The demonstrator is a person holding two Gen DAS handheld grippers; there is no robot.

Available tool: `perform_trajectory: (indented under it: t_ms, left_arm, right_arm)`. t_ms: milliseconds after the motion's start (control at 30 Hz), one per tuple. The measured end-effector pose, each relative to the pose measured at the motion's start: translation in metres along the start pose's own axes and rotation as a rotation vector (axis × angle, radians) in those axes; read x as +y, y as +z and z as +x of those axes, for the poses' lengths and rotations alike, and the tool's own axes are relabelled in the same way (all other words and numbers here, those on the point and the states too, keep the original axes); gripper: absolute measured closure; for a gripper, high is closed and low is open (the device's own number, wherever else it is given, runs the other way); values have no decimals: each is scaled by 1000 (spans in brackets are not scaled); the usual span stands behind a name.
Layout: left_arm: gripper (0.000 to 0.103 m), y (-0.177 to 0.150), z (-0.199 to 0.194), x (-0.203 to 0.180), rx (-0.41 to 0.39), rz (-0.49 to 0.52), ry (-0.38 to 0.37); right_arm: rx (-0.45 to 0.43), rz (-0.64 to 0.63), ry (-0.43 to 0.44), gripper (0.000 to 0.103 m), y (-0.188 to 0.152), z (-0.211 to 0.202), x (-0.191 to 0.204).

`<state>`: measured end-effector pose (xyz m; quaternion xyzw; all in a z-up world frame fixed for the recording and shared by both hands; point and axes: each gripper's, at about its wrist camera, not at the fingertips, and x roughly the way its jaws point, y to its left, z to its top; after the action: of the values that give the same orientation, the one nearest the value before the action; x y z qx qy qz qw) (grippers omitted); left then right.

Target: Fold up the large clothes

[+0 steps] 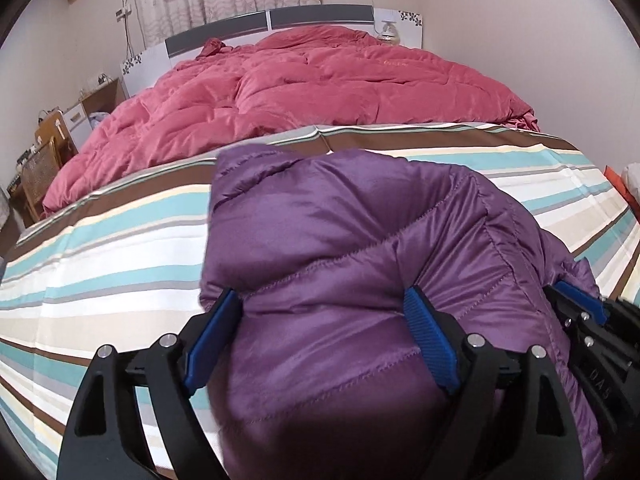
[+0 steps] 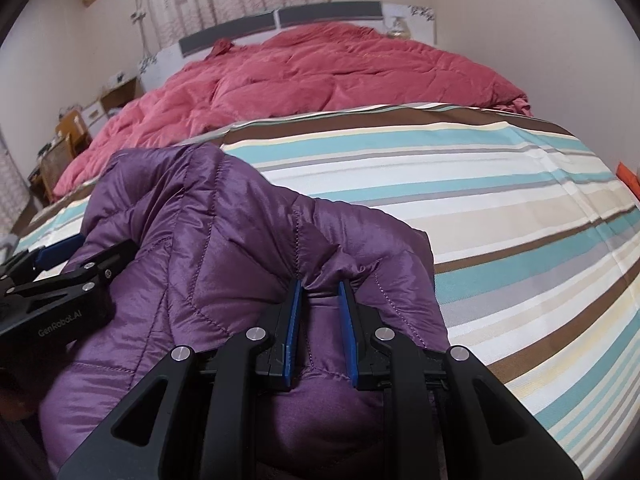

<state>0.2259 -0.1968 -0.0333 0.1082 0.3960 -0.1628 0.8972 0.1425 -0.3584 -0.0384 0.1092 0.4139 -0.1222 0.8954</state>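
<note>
A purple quilted jacket lies bunched near the front edge of a striped bed sheet. My left gripper stands wide open around a puffy fold of the jacket; the padding bulges between its blue pads without being pinched. My right gripper is shut on a narrow ridge of the jacket's fabric, squeezed between its blue pads. Each gripper shows in the other's view: the right one at the right edge, the left one at the left edge.
A rumpled red quilt covers the far half of the bed up to the grey and white headboard. A nightstand and a wicker chair stand to the left. Something orange lies at the right bed edge.
</note>
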Motion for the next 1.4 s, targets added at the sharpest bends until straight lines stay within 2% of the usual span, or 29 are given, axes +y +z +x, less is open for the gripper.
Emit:
perform_trajectory:
  t_ms: [33,133,200,267,400,500,600,867,1100,1300,1400]
  left_arm:
    - [12,0,-5,2,0,-3,3]
    - [4,2,-24,11,-22,-39,-19]
    - [4,7,-29,13,-37,-47,-12]
    - [4,16,-26,12,-30,-36,22]
    - [2,22,-4,9,13,13,79]
    - [2,17,9,10,8,24,62]
    - [2,15,23,16,48,-26,25]
    - [2,9,32,15,54,-35,26]
    - [2,4,18,8,19,4,67]
    - [2,-4,-16,5,-12,29,63]
    - [2,-14,-33,7,-30,-3,34]
  right_arm:
    - [1,-1,6,84,4,-4,-2]
    - [-75,-3,67,84,19,-31,2]
    - [-101,-49,111,84,32,-41,12]
    - [-85,-94,120,84,41,-35,22]
    - [6,-121,106,84,48,3,27]
    - [40,-91,127,84,43,26,21]
    - [47,-86,124,84,38,42,23]
    - [28,-67,122,84,32,52,19]
    - [-1,-77,115,84,32,43,22]
    - [-41,-74,123,83,24,-1,18]
    - [-62,-55,142,43,13,-28,15]
